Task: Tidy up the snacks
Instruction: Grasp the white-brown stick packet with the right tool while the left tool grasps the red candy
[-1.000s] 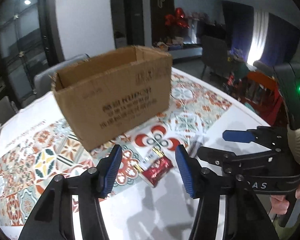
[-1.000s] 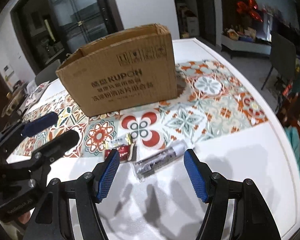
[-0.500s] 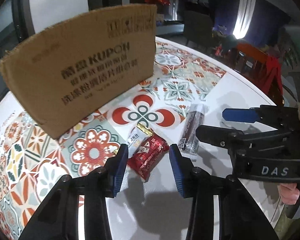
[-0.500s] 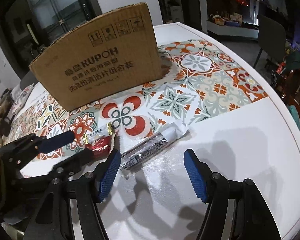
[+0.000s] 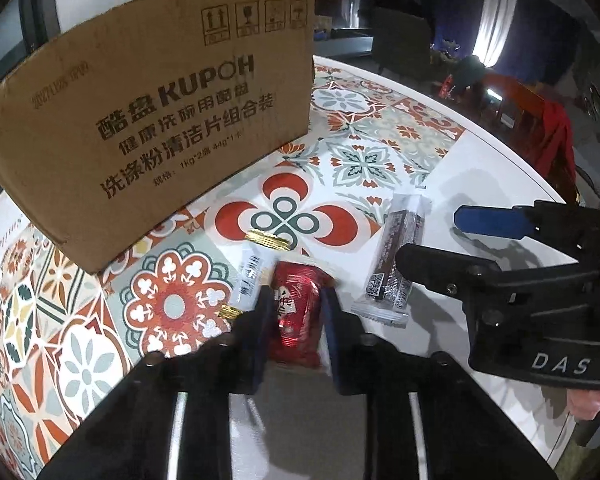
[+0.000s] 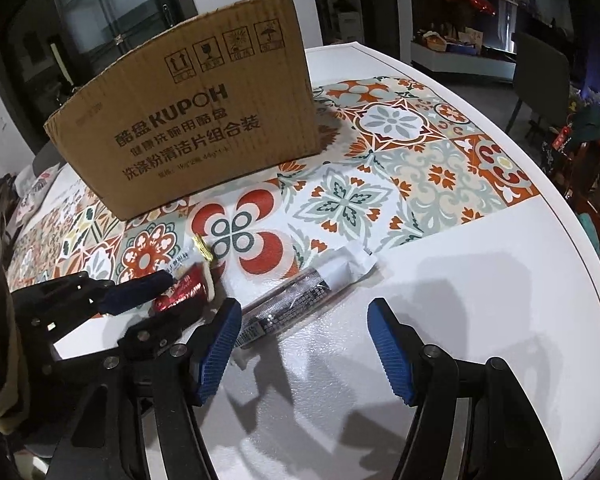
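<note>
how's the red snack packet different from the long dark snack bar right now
The red snack packet is short, shiny and crumpled; the long dark snack bar is slim, in a clear wrapper with white ends. The red snack packet is pinched in the left claw; the long dark snack bar lies free, just ahead of the open right claw. Both sit on the white table in front of the cardboard box.

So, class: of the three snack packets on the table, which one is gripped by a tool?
The red foil packet, pinched by the left tool. The dark long bar and small white packet lie free.
</note>
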{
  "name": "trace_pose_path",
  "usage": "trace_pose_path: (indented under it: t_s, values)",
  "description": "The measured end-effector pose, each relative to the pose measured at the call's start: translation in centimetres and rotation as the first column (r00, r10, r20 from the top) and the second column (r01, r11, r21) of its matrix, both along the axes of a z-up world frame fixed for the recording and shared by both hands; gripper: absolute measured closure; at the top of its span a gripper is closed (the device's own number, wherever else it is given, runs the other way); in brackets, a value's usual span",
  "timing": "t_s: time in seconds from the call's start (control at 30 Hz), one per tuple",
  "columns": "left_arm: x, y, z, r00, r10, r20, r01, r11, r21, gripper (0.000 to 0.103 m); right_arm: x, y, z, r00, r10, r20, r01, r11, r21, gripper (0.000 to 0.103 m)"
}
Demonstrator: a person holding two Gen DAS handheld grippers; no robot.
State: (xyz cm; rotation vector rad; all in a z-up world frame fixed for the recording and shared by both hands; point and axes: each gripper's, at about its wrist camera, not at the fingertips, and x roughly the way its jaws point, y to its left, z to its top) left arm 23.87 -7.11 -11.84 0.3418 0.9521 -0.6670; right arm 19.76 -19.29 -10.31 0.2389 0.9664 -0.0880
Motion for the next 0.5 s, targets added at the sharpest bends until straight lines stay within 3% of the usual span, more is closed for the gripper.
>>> trace_pose_path:
  t_s: [0.2, 0.5]
  values:
    - [0.5, 0.9, 0.2, 0.995, 0.083, -0.063, -0.087, 0.994, -0.062, 0.082, 0.3, -0.2, -0.3, 1.000, 0.000, -0.005, 0.000, 1.000, 0.001, 0.036]
    - [0.7, 2.6, 2.5, 0.981, 0.193, -0.031, -0.196, 0.970, -0.142, 0.082, 2.0, 0.3, -0.8, 0.999, 0.038, -0.023, -0.039, 0.999, -0.021, 0.043]
